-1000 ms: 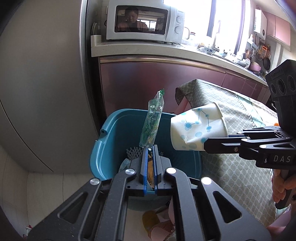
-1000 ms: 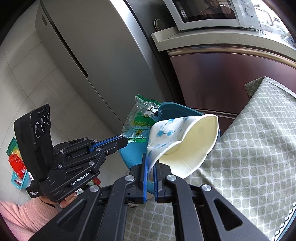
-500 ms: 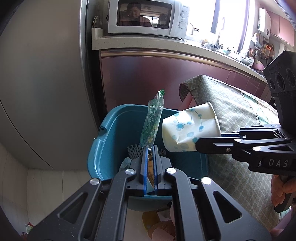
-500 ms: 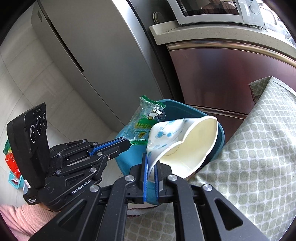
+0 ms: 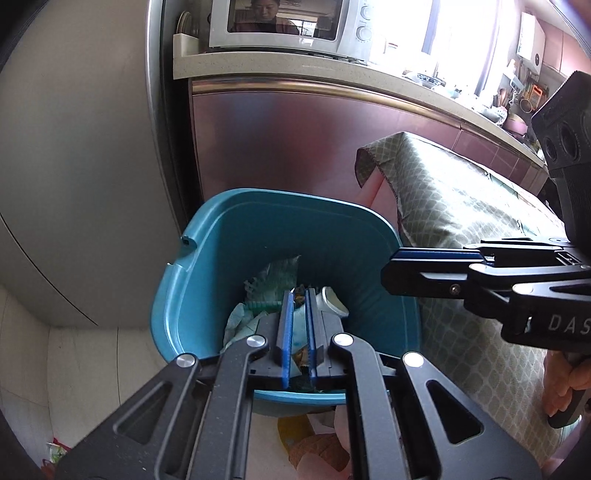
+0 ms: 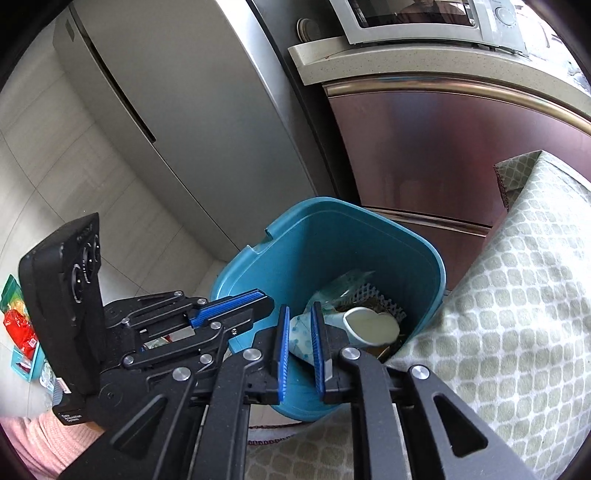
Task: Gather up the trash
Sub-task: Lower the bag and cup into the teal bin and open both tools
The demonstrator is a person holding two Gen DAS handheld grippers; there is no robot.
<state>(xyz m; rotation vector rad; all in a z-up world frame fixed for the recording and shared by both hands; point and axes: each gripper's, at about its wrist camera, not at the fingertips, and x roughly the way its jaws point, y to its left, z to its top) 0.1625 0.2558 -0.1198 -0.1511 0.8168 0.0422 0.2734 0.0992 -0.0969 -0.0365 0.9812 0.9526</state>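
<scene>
Teal bin holding paper cup and wrapper, both tools, left and right, spread, empty.

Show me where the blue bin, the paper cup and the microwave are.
blue bin (image 6: 436, 258): right wrist view, on its far rim.
paper cup (image 6: 371, 325): right wrist view, white inside of its mouth.
microwave (image 5: 280, 18): left wrist view, door glass.

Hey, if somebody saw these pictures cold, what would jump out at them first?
Probably the blue bin on the floor between the fridge and the cloth-covered table, with a paper cup lying on its side among wrappers inside. Next, the two black tongs over its rim: the left tongs and right tongs are both open and empty.
</scene>
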